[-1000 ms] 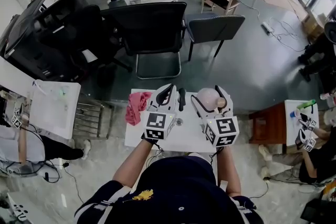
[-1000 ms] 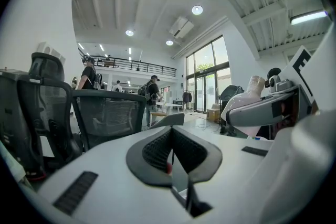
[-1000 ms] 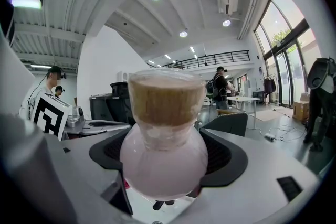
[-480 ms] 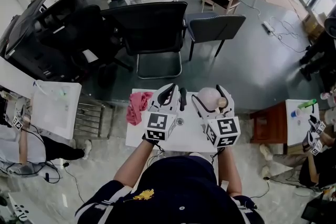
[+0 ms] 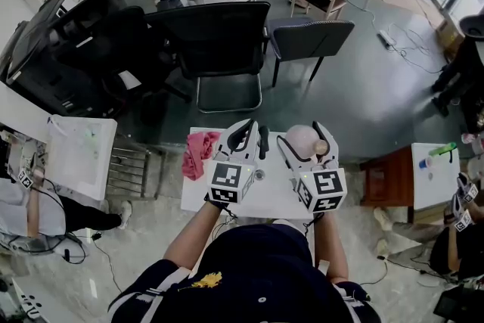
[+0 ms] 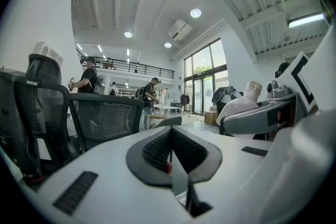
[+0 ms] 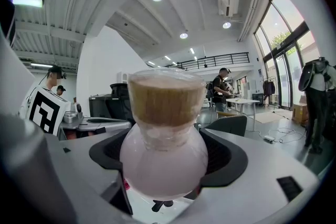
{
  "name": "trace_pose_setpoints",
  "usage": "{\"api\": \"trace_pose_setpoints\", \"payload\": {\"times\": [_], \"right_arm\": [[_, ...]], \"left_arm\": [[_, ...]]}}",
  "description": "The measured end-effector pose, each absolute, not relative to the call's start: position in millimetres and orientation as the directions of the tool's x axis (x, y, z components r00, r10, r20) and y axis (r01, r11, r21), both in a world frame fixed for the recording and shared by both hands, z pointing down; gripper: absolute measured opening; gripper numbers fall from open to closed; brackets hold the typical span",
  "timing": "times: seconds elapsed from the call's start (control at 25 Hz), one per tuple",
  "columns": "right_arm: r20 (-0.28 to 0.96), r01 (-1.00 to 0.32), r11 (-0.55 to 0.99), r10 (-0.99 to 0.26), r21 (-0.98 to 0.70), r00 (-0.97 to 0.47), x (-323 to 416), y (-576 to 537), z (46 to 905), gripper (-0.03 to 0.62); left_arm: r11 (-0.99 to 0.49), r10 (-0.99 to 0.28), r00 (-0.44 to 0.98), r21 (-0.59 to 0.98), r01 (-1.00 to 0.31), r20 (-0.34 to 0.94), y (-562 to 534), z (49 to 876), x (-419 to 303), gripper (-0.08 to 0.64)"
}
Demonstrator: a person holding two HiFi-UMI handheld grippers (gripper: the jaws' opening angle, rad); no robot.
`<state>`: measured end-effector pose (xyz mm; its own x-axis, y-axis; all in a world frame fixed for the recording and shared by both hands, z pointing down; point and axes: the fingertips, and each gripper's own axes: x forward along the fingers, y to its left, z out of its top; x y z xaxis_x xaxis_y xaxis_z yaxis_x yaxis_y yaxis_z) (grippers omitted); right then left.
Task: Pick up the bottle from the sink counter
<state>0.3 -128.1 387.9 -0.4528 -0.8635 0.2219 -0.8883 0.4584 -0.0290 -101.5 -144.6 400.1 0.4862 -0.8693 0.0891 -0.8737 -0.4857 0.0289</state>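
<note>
A round pink bottle with a brown cork-like top sits between the jaws of my right gripper, which is shut on its belly over the right part of the white sink counter. The bottle's neck and cap fill the right gripper view. My left gripper hangs beside it to the left with its black pads pressed together and nothing between them. From the left gripper view the bottle shows at the right, inside the other gripper's jaws.
A pink cloth lies at the counter's left edge. A black faucet stands between the grippers, with a drain near it. Black chairs and a grey chair stand beyond. A brown stool is to the right.
Both grippers and the bottle have barely shifted. Only people in the background have moved.
</note>
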Motion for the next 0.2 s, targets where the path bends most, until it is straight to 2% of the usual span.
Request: {"api": "trace_pose_setpoints", "payload": {"times": [0.2], "right_arm": [[0.221, -0.890, 0.456, -0.865, -0.026, -0.450, 3.5, -126.3, 385.9, 0.425]], "left_arm": [[-0.485, -0.870, 0.485, 0.028, -0.874, 0.087, -143.1, 398.5, -99.1, 0.018]]}}
